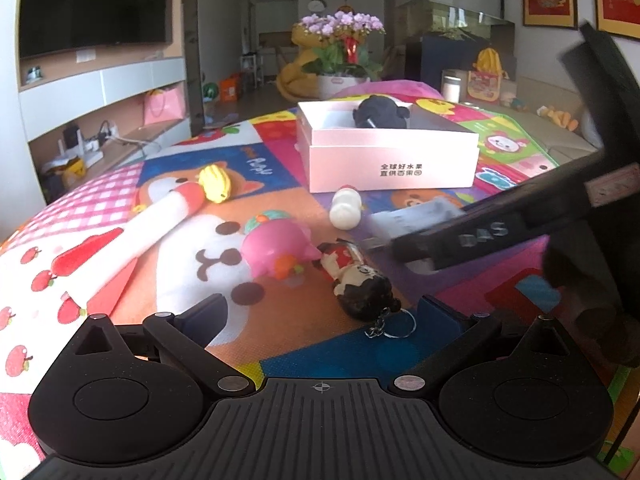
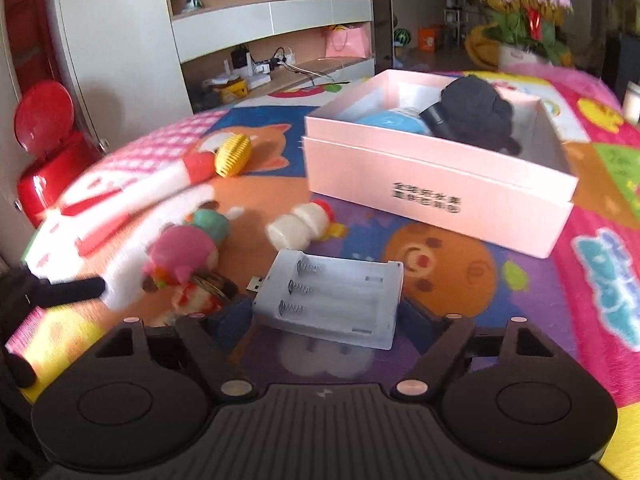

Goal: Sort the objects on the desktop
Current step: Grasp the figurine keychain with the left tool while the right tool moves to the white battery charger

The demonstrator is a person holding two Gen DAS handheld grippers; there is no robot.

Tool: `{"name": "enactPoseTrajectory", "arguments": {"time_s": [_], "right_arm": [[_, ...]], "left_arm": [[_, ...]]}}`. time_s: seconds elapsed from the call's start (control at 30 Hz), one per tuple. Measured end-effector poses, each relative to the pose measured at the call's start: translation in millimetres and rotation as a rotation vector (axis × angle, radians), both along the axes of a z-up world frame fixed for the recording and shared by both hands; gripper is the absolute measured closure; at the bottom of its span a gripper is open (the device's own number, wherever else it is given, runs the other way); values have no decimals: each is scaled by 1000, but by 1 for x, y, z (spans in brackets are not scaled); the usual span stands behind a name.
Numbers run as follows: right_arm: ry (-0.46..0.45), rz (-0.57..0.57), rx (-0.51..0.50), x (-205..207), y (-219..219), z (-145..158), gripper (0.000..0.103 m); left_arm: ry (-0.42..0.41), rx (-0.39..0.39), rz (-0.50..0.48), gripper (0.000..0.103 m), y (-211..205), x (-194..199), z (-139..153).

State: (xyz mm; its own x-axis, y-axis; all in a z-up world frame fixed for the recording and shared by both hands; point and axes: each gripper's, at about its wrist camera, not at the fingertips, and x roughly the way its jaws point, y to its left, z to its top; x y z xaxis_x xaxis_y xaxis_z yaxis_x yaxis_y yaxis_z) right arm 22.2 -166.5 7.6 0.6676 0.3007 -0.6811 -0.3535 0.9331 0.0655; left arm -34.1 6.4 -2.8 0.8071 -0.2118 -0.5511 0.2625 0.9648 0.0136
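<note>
On the colourful cartoon mat a doll keychain lies between the fingers of my left gripper, which stands open and clear of it. Beside the doll are a pink pig toy, a white snowman figure, a yellow toy and a long red-and-white plush. My right gripper is open, straddling a white battery holder that rests on the mat, its pads close to the holder's sides. Beyond stands an open pink box holding a black plush and a blue item.
A pot of purple flowers stands past the far end of the mat. A shelf unit with a TV fills the left wall. A red appliance sits left of the mat in the right wrist view.
</note>
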Motion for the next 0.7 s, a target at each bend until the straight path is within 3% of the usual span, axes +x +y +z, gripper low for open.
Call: {"name": "enactPoseTrajectory", "arguments": {"time_s": [0.27,0.43,0.5,0.6,0.63,0.67,0.7], "right_arm": [[-48,-143,-67,-27,-60,-2,22],[-50,-213,0,-33,-85,-6,13],[-53,-236,9,-30,-85,-6,6],[-38,-249,33,-29,-88,-8,5],[-38,-255,44,-30,-90,-8,5],[-38,-262,55,-30,-92,-8,4],[-39,-269,63,-31,-94,-8,3]], "left_arm": [[11,27,14,0,-4,2,-1],[16,59,18,0,-8,4,-1],[23,28,8,0,-10,4,1],[52,-55,-47,0,-17,6,4],[47,-43,-56,4,-23,7,5],[38,-14,-61,24,-30,9,5],[35,15,-59,36,-35,11,4]]}}
